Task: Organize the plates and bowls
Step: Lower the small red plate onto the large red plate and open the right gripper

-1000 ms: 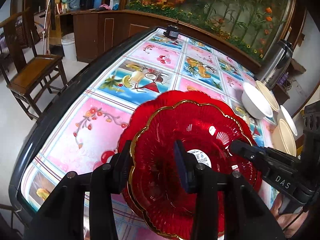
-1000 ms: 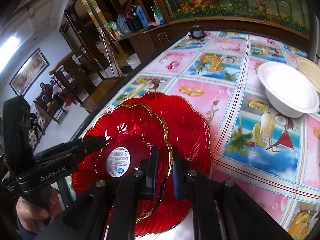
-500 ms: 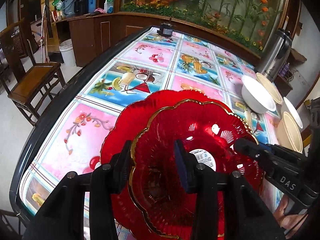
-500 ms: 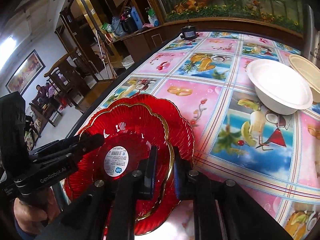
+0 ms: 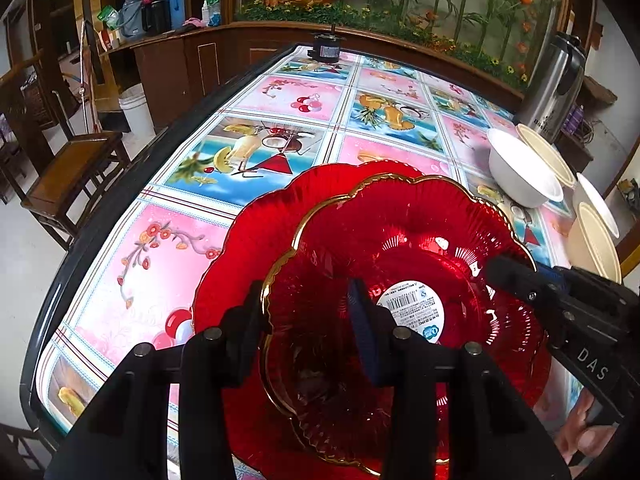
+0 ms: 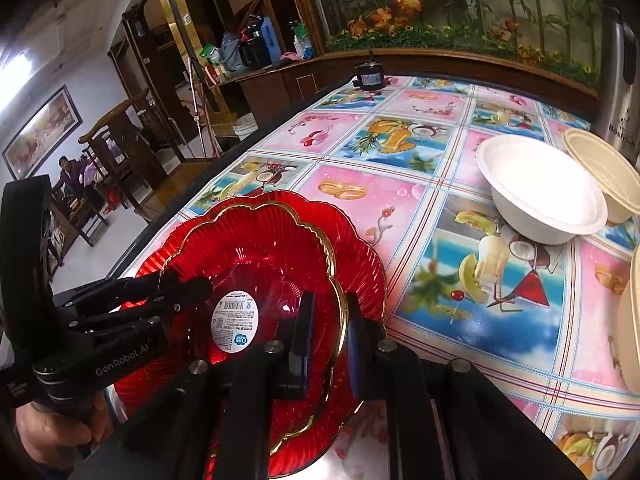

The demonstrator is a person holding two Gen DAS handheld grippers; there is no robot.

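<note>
A: We have the gold-rimmed, scalloped red glass plate (image 5: 404,264) held from both sides, over a second scalloped red glass plate (image 5: 256,236) that lies on the fruit-patterned oilcloth table (image 5: 172,256).

B: Our left gripper (image 5: 310,320) straddles the rim at the plate's nine o'clock, jaws partly apart and just eased wider, one finger inside the dish, one outside; we cannot tell whether the pads press.

A: Our right gripper (image 6: 328,320) is pinched nearly closed on the rim at three o'clock.

B: In the right wrist view, the white round bowl (image 6: 540,196) sits at two o'clock of the plates, well apart, with a cream round bowl (image 6: 604,172) just beside it.
</note>
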